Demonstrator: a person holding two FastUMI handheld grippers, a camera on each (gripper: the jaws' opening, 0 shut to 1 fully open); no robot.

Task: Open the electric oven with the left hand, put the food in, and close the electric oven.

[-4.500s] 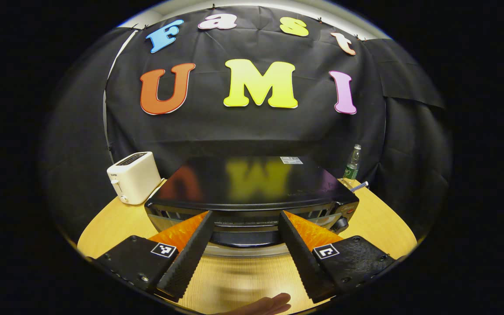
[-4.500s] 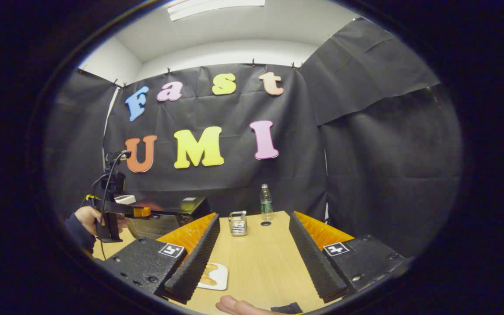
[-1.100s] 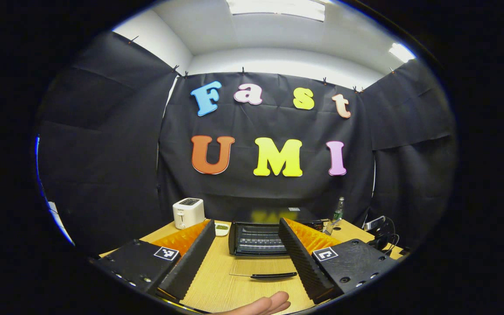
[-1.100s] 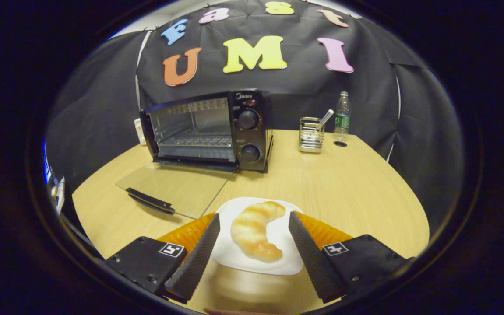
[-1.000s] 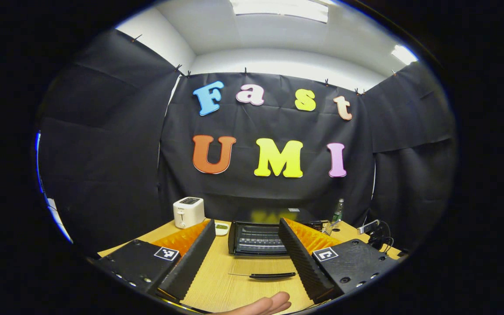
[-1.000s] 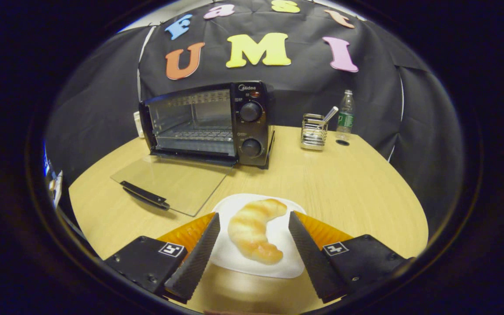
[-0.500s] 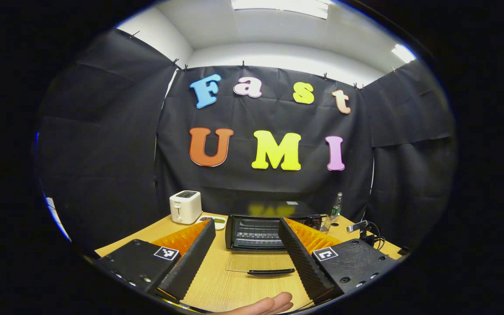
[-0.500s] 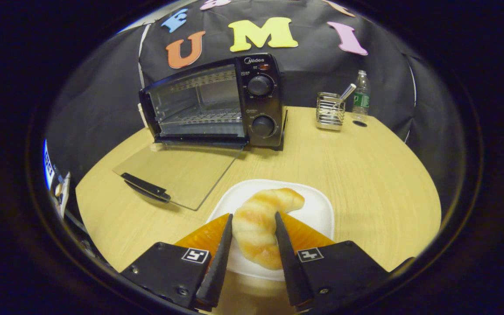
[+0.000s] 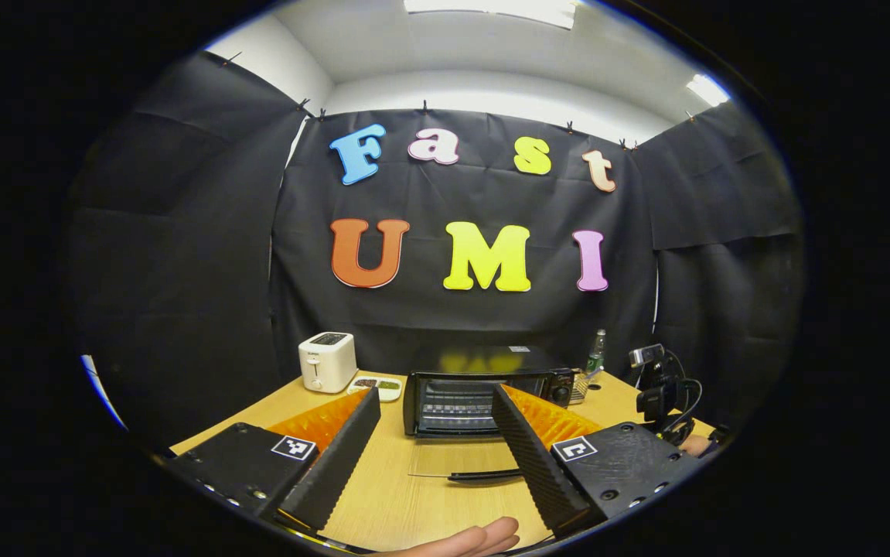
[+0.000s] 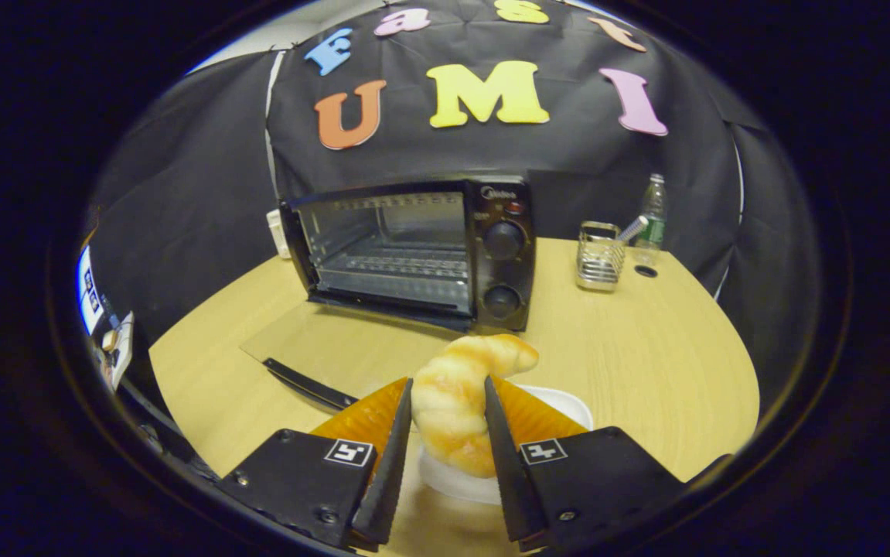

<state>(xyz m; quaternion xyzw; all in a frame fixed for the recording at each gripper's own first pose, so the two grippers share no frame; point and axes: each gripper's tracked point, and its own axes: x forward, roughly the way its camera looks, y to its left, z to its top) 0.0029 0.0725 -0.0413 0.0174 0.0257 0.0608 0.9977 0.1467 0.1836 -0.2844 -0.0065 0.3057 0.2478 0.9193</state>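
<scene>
Golden croissant (image 10: 456,402) sits clamped between the fingers of my right gripper (image 10: 445,456), raised above the white plate (image 10: 560,406) on the wooden worktop (image 10: 646,356). Beyond it the black electric oven (image 10: 421,247) stands with its glass door (image 10: 336,352) folded flat onto the worktop, rack bare. My left gripper (image 9: 433,456) hangs back from the oven (image 9: 483,391), fingers spread wide around nothing. A white toaster (image 9: 327,361) stands left of it.

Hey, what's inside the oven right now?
Through the open oven a bare wire rack shows, with no food on it. The cavity's floor under the rack is too dim to tell.
</scene>
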